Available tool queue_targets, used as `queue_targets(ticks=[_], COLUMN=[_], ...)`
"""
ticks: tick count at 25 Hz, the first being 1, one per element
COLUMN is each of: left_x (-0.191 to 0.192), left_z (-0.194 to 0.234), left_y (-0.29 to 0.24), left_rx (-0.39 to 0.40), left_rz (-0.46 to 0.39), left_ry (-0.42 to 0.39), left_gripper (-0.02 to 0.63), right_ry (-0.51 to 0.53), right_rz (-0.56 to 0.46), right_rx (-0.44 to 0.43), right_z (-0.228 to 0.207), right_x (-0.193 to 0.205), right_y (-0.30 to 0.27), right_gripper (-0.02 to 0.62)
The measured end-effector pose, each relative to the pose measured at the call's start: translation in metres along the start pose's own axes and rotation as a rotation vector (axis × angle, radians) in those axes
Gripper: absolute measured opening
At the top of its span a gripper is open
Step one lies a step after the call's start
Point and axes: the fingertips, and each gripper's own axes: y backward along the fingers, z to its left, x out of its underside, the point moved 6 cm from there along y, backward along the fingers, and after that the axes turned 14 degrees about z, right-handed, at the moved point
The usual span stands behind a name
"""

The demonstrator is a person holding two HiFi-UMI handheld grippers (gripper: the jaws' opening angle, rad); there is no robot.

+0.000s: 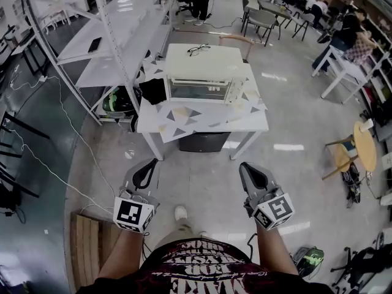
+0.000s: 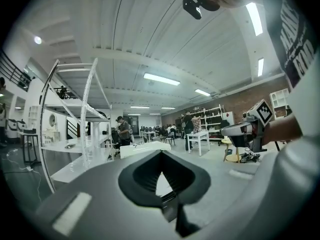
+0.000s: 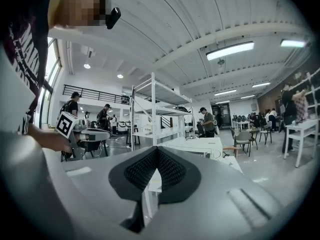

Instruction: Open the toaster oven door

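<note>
Not at the oven yet. Toaster oven sits on the white bench at 12 o'clock, well apart from both grippers, with open floor between. Door looks shut: glass front stands upright and faces the person. A pair of glasses lies on top of the oven.

Left gripper is at 7 o'clock and right gripper at 5 o'clock, both low at waist height and pointing toward the bench. Reads as a carry/approach posture, not a reach.

Left fingers are pressed together at the tips with nothing between them. Right fingers are the same, tips meeting and empty.

My read: step 1 is to close the distance, then spread 1 gripper's fingers to take the door's top edge. Can't make out a handle from here. The oven is light and may slide on the bench when pulled, so the other gripper may need to brace it.
</note>
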Motion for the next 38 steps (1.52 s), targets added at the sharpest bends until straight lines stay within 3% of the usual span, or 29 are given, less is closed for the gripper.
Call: queue_targets(ticks=[15, 28, 38], left_x=[-0.029, -0.039, -0.028], left_z=[0.059, 0.088, 0.090], left_y=[-0.070, -0.079, -0.087], left_rx=[0.068, 0.107, 0.115], left_rz=[-0.056, -0.088, -0.057], left_ry=[-0.016, -0.027, -0.013], left_gripper=[0.002, 0.002, 0.002], right_ry=[0.044, 0.060, 0.052], right_rz=[0.001, -0.024, 0.002], right_rx=[0.069, 0.117, 0.113], right_z=[-0.025, -0.017, -0.020], right_x=[-0.042, -0.069, -0.061], right_y=[-0.056, -0.076, -0.083], right_gripper=[0.026, 0.026, 0.026])
